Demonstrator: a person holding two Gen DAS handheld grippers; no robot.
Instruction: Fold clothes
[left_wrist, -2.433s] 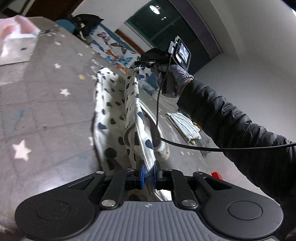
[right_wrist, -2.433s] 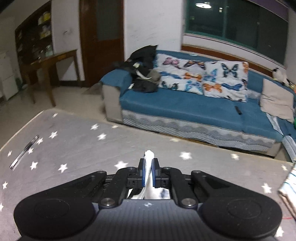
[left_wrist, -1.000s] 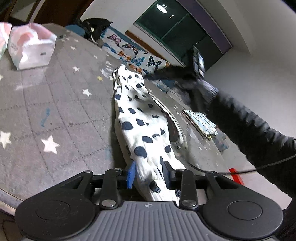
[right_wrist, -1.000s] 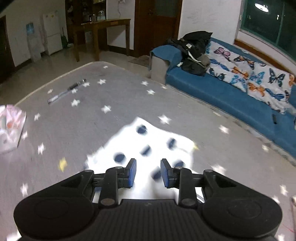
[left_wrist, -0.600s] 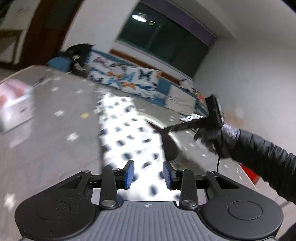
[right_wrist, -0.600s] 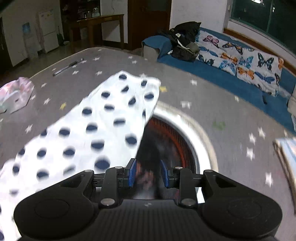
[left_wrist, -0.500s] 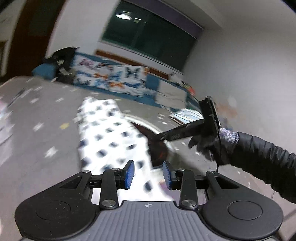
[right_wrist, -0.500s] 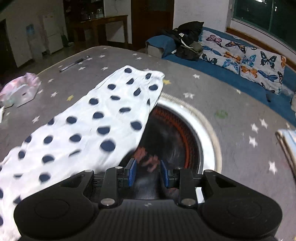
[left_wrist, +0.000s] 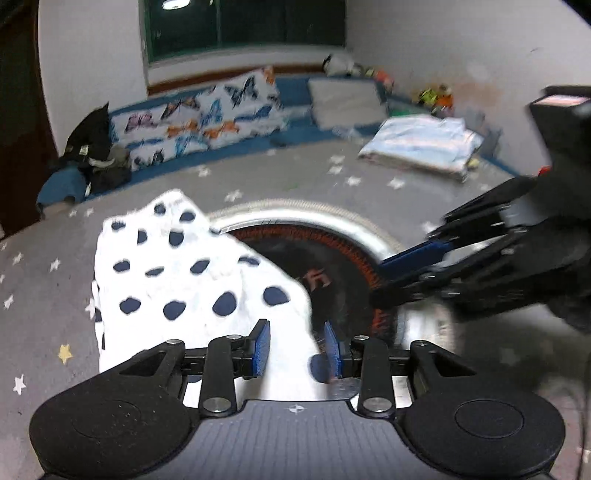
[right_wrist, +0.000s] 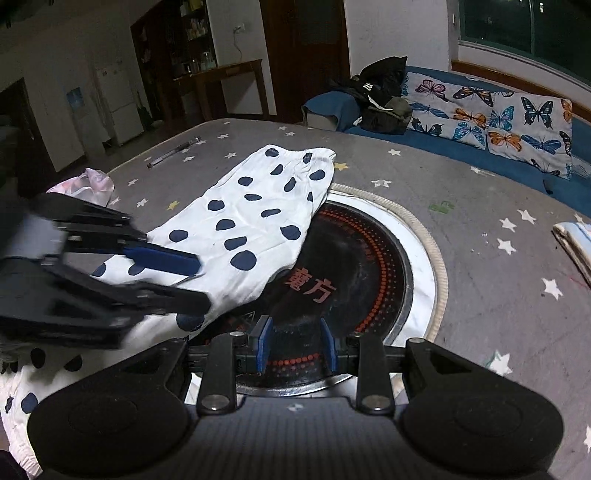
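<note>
Both released, the left tongs (left_wrist: 295, 349) hover over the dotted garment (right_wrist: 255, 221), right tongs (right_wrist: 295, 345) beside it.

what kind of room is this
Most likely a home living room: a blue sofa with butterfly cushions, and a star-print table with a built-in round cooktop, where a polka-dot garment lies.

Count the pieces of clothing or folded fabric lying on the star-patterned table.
2. The polka-dot garment lies spread on the table, its edge overlapping the round black cooktop. A folded light-blue stack sits at the table's far edge. More may lie out of view.
</note>
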